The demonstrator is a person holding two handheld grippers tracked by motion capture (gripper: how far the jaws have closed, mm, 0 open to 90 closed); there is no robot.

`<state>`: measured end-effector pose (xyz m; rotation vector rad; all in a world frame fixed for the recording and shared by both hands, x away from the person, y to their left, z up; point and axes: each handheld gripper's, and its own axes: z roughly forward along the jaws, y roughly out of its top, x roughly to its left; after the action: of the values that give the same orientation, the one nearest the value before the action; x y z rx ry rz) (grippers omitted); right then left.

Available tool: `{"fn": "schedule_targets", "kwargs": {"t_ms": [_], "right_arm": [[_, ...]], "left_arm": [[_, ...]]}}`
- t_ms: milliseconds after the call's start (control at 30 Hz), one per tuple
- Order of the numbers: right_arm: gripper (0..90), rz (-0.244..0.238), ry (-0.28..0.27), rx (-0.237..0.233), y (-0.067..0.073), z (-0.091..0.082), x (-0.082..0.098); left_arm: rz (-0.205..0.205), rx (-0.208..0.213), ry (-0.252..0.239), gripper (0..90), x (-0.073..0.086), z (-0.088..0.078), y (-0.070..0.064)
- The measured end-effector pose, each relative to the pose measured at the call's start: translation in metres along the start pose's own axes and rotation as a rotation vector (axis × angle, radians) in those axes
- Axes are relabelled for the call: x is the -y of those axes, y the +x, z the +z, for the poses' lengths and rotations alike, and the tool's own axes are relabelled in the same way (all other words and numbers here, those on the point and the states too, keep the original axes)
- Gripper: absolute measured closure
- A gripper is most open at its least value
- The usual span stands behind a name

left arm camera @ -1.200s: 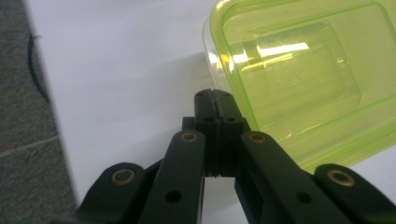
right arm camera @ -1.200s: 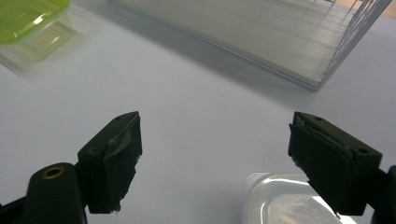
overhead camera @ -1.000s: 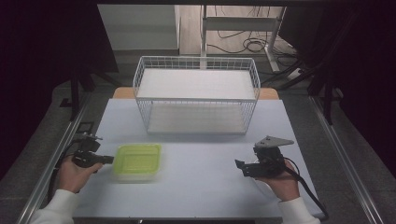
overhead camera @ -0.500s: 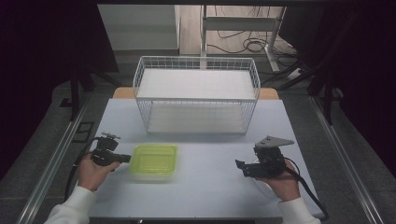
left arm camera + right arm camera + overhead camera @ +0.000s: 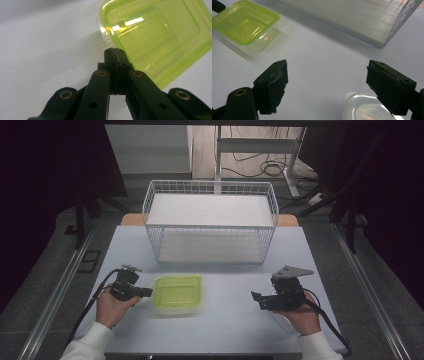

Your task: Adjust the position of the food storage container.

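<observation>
Green-lidded box (image 5: 178, 293) sits on the pale surface (image 5: 225, 325), in front of the white wire basket (image 5: 210, 222) and a little left of the middle. It is a clear plastic food box with a lime-green lid; the lid is on. In the left gripper view the box (image 5: 155, 37) lies just past the tips of the left tool (image 5: 115, 53), whose two black jaws are pressed together with nothing between them. The closed tips meet the edge of the lid at its near corner; whether they press on it or only rest against it I cannot tell. From the high view the left tool (image 5: 145, 292) points toward the box's left side, with the person's left hand (image 5: 112, 307) behind it and its cable trailing back toward the surface's near edge.

The right tool (image 5: 257, 300) is held by the right hand (image 5: 300, 315) well apart from the box, on the right of the surface. In the right gripper view its jaws (image 5: 327, 82) stand wide apart and hold nothing. A clear container (image 5: 364, 107) lies just below them at the bottom of that view. The green-lidded box (image 5: 245, 21) shows far off at the upper left there, and the basket (image 5: 362, 17) across the top.
</observation>
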<state>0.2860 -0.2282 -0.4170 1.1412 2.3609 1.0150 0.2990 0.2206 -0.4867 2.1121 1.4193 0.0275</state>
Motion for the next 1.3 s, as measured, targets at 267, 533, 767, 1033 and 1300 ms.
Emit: {"fn": "schedule_targets", "kwargs": {"t_ms": [267,533,767,1033,1300], "right_arm": [[17.6,-0.001,0.004,-0.003,0.000,0.001,0.000],[17.6,-0.007,0.005,-0.005,0.001,0.002,0.000],[17.6,-0.014,0.011,-0.003,0.001,0.002,0.001],[17.5,-0.025,0.020,0.000,0.002,0.003,0.001],[17.6,0.009,-0.006,-0.034,0.000,0.000,-0.001]], "left_arm": [[-0.004,0.025,-0.015,89.8,-0.007,0.011,-0.016],[-0.003,0.053,-0.023,89.8,-0.018,0.022,-0.024],[0.019,0.098,-0.021,89.8,-0.030,0.035,-0.040],[0.015,0.125,-0.037,89.7,-0.036,0.044,-0.049],[0.032,0.114,-0.125,85.6,-0.029,0.022,-0.045]]}}
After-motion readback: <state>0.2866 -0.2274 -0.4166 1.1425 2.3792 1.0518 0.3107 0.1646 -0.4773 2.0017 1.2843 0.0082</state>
